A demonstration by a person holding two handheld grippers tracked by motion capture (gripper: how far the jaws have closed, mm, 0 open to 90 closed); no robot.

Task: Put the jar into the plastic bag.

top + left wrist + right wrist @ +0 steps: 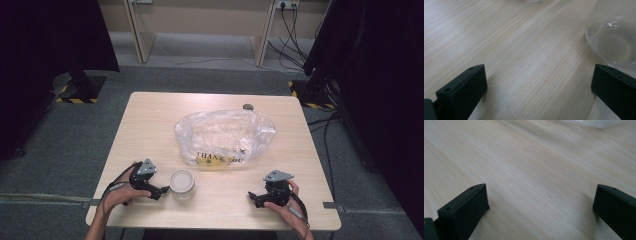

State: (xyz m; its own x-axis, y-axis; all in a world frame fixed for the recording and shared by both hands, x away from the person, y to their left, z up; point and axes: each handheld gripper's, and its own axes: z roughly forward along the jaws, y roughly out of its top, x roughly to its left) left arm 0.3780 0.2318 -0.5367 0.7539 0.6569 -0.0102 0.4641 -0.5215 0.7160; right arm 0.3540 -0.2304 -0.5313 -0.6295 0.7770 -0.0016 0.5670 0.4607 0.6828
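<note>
A clear plastic bag (225, 136) printed "THANK YOU" lies in the middle of the light wooden table (150, 110), with something yellow inside near its front edge. A clear glass bowl (182, 183) stands in front of the bag, toward the left. My left gripper (161, 192) rests on the table just left of the bowl, open, with bare wood between its jaws; the bowl (614, 42) sits beside its right-hand jaw. My right gripper (253, 198) lies near the front right edge, open over bare wood (539, 185). The bag's edge (596, 123) shows far ahead of it.
A small grey round object (248, 106) sits at the table's far edge behind the bag. Dark stands with striped bases (80, 92) flank the table on the carpet, and cables (295, 45) trail at the back right.
</note>
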